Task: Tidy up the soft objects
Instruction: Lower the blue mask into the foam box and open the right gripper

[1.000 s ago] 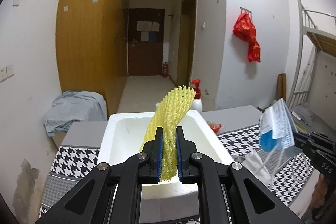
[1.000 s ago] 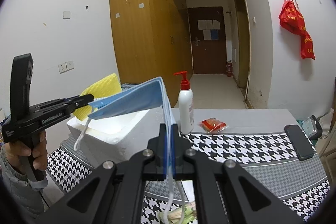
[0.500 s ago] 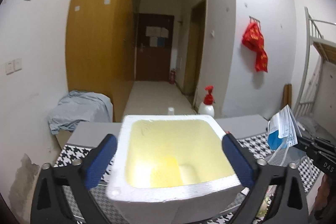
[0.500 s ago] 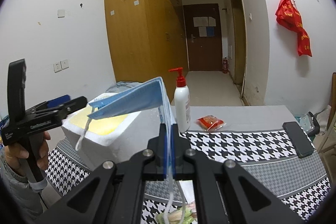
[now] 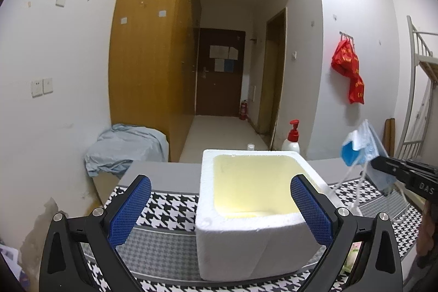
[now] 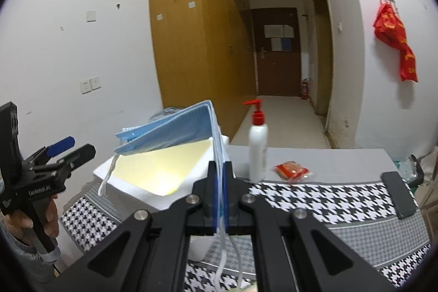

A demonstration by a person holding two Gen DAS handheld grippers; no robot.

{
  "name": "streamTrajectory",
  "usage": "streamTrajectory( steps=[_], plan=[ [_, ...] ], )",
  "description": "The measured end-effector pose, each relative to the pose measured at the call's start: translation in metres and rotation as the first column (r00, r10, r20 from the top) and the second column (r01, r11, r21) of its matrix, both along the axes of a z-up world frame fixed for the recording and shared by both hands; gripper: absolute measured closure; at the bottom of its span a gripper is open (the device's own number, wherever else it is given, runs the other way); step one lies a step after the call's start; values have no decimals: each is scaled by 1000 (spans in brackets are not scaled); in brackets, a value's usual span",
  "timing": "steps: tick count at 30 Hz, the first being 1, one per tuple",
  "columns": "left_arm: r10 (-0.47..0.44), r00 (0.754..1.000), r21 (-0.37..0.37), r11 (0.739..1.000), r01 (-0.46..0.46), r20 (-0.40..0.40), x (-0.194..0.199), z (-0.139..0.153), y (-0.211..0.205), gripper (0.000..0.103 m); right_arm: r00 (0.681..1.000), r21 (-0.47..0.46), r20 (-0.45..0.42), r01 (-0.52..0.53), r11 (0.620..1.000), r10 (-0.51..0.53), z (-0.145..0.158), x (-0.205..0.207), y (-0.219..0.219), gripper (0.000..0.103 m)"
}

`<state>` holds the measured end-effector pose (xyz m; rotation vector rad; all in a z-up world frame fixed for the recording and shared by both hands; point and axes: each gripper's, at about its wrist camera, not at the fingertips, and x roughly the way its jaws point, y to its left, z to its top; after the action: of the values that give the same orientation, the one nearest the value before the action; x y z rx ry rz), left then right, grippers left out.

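A white foam box [image 5: 254, 240] stands on the houndstooth cloth, and its inside glows yellow. My left gripper [image 5: 221, 209] is wide open in front of the box, with nothing between its blue pads [image 5: 131, 209]. In the right wrist view the left gripper [image 6: 76, 148] hangs at the box's left, held by a hand. My right gripper [image 6: 219, 174] is shut on a folded blue face mask [image 6: 169, 133], whose white ear loops dangle. The mask [image 5: 358, 146] hovers just right of the box's rim [image 6: 219, 140].
A white pump bottle with a red top [image 6: 258, 146] stands behind the box. A red packet [image 6: 291, 171] and a flat black object [image 6: 398, 193] lie on the table's right side. A pale blue cloth heap [image 5: 126, 146] sits by the left wall.
The left gripper let go of the yellow foam net over the box and opened wide, then drew back to the left. The right gripper carried the mask closer to the box.
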<state>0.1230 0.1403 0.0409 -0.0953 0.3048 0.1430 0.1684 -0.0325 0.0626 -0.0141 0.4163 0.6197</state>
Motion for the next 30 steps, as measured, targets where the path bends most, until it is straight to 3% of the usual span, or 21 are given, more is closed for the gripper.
streamTrajectory(
  steps=[15,30],
  plan=[
    [35,999,19,999,-35,2,-25,-14,13,1,994,-34,-29,-108,994,107,4,14,58,98],
    [42,999,1,999,-42,-11,-30,-26,23,1,991,-108,-104,-97,989,86,-5,39,94,97]
  ],
)
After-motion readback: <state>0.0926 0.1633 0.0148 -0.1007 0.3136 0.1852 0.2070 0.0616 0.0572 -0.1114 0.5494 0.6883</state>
